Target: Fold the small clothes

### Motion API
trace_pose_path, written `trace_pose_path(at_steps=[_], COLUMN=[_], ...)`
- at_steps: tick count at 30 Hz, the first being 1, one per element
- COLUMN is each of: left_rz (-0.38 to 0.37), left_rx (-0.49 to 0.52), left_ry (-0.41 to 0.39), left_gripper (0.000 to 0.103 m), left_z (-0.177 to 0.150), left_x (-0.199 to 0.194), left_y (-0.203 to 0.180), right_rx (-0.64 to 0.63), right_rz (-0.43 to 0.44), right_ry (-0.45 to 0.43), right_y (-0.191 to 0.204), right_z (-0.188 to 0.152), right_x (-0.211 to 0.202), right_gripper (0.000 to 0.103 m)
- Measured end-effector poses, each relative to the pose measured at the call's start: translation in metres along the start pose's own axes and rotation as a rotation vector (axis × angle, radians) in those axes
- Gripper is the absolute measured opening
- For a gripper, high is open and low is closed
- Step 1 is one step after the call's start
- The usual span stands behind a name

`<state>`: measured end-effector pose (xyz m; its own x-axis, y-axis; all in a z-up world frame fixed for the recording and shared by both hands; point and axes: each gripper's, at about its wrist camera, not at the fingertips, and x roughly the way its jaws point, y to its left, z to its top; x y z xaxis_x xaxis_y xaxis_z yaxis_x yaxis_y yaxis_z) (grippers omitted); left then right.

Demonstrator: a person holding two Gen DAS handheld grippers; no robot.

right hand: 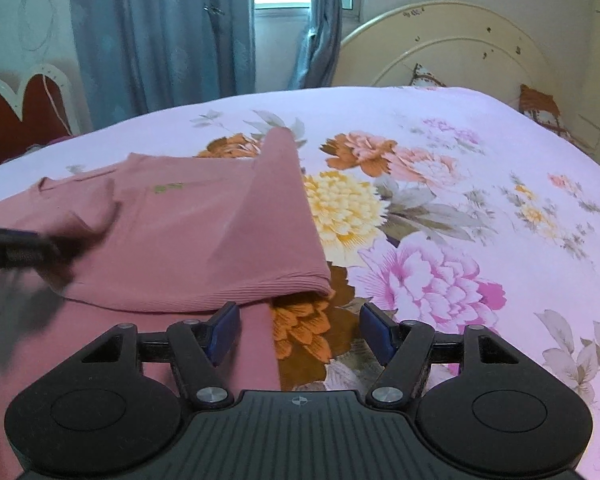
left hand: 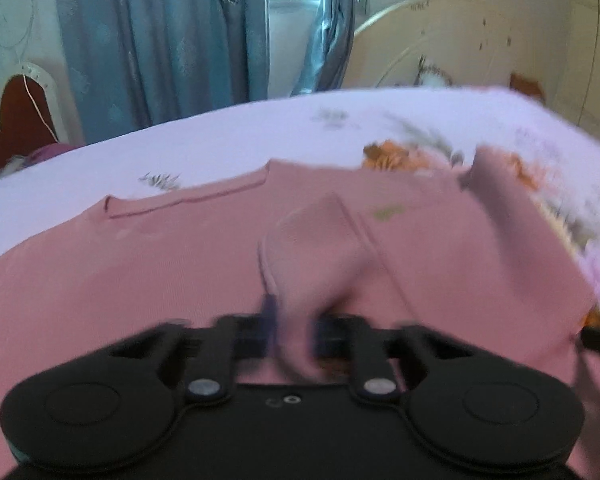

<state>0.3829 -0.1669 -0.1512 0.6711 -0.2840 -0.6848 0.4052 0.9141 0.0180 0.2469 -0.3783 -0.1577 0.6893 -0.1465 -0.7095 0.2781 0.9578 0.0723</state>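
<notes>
1. Lying on the flowered bed sheet [right hand: 460, 128], the pink garment [left hand: 139, 264] is spread flat, its neckline toward the far side of the bed and its hem toward the person holding the tools.

2. Left claw [left hand: 291, 332]: jaws drawn narrow and pinched on a fold of the pink cloth, which rises from between the blue pads as a raised flap over the body of the garment. The view is blurred here, so which part of the garment this is (probably a sleeve or side edge) cannot be fixed with certainty.

3. Right claw [right hand: 297, 330]: jaws standing wide, nothing between the pads. Beneath the gap is bare sheet and, at its left, the garment's edge.

4. Governing relation: the ribbed cuff [right hand: 295, 284] of the folded-over sleeve lies just ahead of the right claw, slightly left of its centre line. The sleeve's long axis runs away from the claw, toward the far side of the bed and leaning a little left.

5. The right claw is plainly the nearer tool to that cuff; the left claw appears only at the left edge of the right-hand view, occupied over the garment's body.

6. Judgement: one fold is in hand on the left; the right side is not yet gripped.
</notes>
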Motion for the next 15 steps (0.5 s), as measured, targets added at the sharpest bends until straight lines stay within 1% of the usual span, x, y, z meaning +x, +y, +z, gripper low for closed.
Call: trace_pose_path(at_steps=[2,4,6,8,9,10,11,13,14,15], left_rz=[-0.012,-0.032,-0.047,-0.053,-0.057,-0.056,-0.045,-0.02,-0.001,0.026], left_rx=[-0.029,-0.079,-0.132,-0.16,-0.166,-0.171,-0.173,-0.185,-0.192,-0.199], left_ry=[-0.03,-0.065,-0.124,-0.18,-0.2,-0.223,-0.246,-0.263,-0.26,-0.241], left_gripper=[0.011,0.01,0.01,0.01,0.01,0.01,0.01,0.01,0.01,0.01], left_z=[0.005,0.013,0.025,0.036,0.04,0.043,0.044,0.04,0.035,0.026], left_x=[-0.003,-0.013,-0.029,-0.045,-0.05,-0.057,-0.064,-0.072,-0.074,-0.072], left_y=[0.006,0.016,0.027,0.037,0.04,0.045,0.051,0.062,0.068,0.076], right_rx=[-0.006,-0.012,-0.009,-0.005,-0.005,-0.005,-0.001,0.011,0.014,0.026], right_rz=[0.001,-0.003,-0.003,0.004,0.006,0.014,0.023,0.035,0.036,0.035], right_ry=[0.004,0.0,-0.003,-0.006,-0.009,-0.01,-0.009,-0.011,-0.006,-0.002], right_y=[0.002,0.004,0.007,0.01,0.013,0.016,0.018,0.021,0.021,0.019], right_z=[0.002,0.004,0.006,0.009,0.011,0.013,0.016,0.021,0.023,0.023], right_x=[0.009,0.014,0.02,0.025,0.027,0.029,0.032,0.036,0.039,0.039], right_gripper=[0.066,0.066,0.066,0.066,0.064,0.047,0.036,0.03,0.015,0.008])
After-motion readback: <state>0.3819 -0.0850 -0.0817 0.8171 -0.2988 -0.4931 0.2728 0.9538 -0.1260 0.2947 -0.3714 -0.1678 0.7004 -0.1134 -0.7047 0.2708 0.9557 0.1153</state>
